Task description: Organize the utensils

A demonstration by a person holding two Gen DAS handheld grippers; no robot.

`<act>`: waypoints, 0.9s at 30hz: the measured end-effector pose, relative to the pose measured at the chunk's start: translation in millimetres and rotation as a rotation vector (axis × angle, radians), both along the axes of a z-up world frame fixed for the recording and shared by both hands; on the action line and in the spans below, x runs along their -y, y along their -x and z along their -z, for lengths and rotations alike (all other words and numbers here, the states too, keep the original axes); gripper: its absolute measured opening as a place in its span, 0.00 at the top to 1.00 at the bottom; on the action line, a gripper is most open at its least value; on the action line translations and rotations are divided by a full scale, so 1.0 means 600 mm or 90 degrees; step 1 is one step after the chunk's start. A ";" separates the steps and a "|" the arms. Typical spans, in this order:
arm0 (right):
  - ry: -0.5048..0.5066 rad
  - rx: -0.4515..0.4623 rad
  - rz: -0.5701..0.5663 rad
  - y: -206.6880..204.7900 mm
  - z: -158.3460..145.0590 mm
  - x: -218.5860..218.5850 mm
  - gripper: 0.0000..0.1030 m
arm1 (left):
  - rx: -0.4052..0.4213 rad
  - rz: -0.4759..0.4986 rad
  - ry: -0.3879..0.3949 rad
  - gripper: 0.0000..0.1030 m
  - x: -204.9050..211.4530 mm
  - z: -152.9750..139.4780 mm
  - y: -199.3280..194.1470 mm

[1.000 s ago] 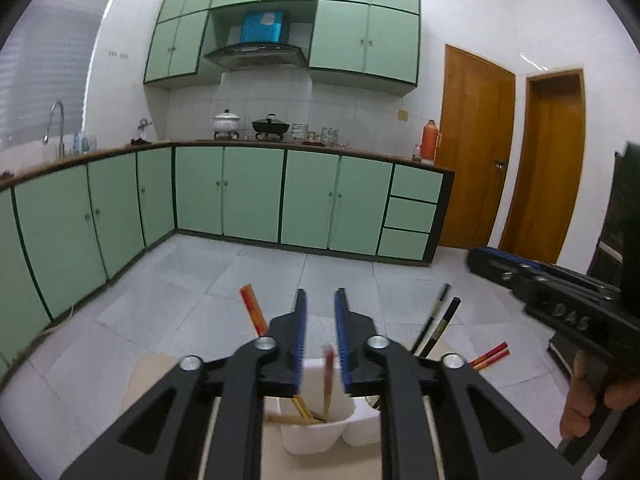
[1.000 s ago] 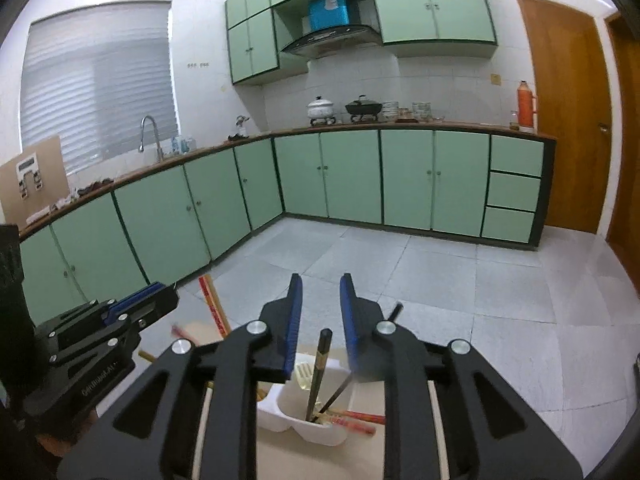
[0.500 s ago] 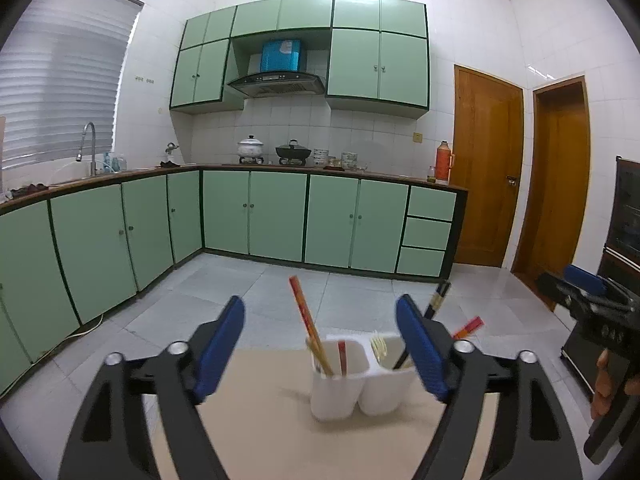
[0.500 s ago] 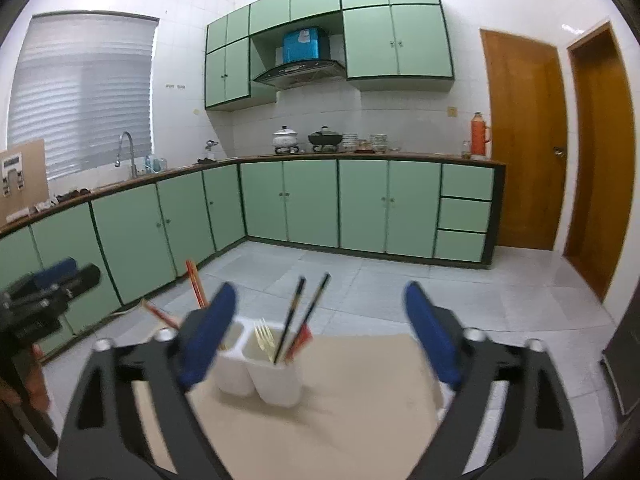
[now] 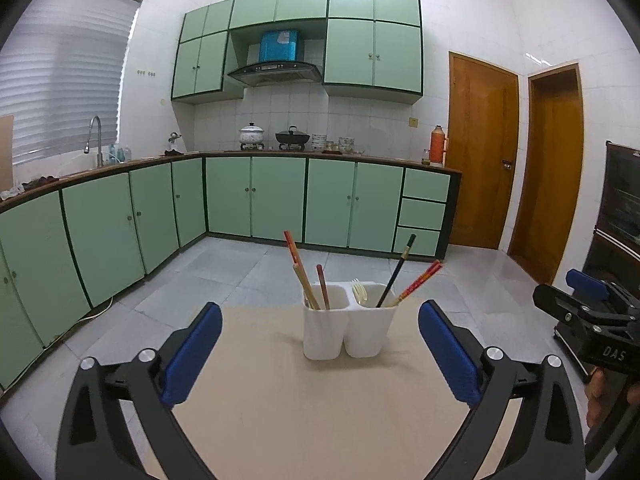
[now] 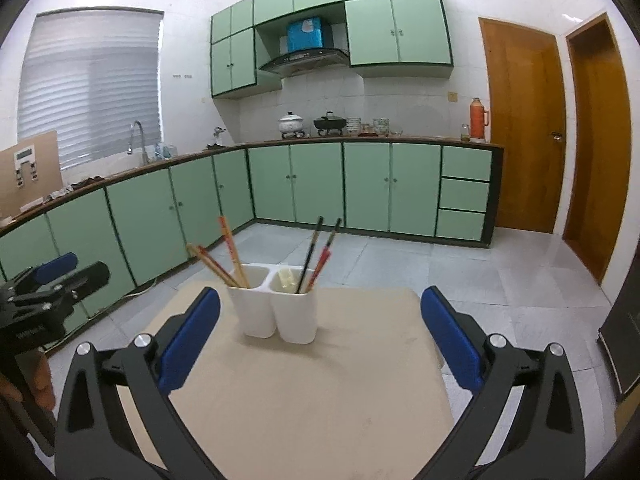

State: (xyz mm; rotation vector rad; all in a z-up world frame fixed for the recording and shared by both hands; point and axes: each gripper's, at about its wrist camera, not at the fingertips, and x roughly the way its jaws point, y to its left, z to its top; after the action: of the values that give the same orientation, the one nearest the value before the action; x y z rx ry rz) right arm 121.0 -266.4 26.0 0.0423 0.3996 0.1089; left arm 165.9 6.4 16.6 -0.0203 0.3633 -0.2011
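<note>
A white two-compartment utensil holder [image 5: 344, 328] [image 6: 276, 312] stands on the far part of a beige table [image 5: 300, 408] [image 6: 304, 392]. Red and wooden chopsticks [image 5: 302, 272] lean in its left cup. A pale fork [image 5: 360, 292], a black chopstick [image 5: 398, 272] and red chopsticks lean in the right cup. My left gripper [image 5: 319, 311] hangs over the near table, short of the holder, its jaws opening wide with nothing between the pads. My right gripper [image 6: 320, 294] does the same on the other side; its jaws are also opening and hold nothing.
Each gripper shows at the edge of the other's view, held by a hand [image 5: 596, 392]. Green base cabinets [image 5: 280, 200] line the far wall and the left side. Grey floor tiles lie past the table's far edge. Two wooden doors [image 5: 480, 152] stand at the right.
Both grippers have drawn back from the holder and their jaws have swung from nearly shut to wide. The chopsticks seen between the jaws before now stand in the cups.
</note>
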 end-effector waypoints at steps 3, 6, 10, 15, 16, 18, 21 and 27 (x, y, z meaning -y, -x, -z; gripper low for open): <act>-0.002 0.002 -0.012 0.015 -0.009 -0.007 0.05 | 0.000 0.003 0.006 0.06 0.001 -0.005 0.020; -0.005 0.006 -0.023 0.023 -0.021 -0.015 0.05 | 0.005 0.003 0.005 0.06 0.006 -0.013 0.029; -0.017 0.008 -0.040 0.032 -0.036 -0.018 0.05 | 0.014 0.005 0.002 0.06 0.008 -0.025 0.046; -0.016 0.015 -0.046 0.033 -0.054 -0.025 0.05 | 0.026 0.005 0.001 0.06 0.010 -0.034 0.056; -0.016 0.016 -0.048 0.034 -0.057 -0.026 0.05 | 0.028 0.004 0.001 0.06 0.010 -0.036 0.057; -0.015 0.018 -0.051 0.033 -0.061 -0.026 0.05 | 0.031 0.003 0.001 0.06 0.011 -0.037 0.059; -0.012 0.020 -0.055 0.032 -0.067 -0.030 0.05 | 0.034 0.002 -0.003 0.06 0.014 -0.041 0.059; -0.007 0.023 -0.059 0.026 -0.073 -0.037 0.05 | 0.044 -0.002 -0.001 0.06 0.014 -0.046 0.064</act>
State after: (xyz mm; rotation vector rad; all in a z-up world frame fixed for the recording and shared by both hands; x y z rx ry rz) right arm 105.1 -244.5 70.1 0.0319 0.3649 0.2029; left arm 127.4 -2.0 44.3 -0.0130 0.2948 -0.1976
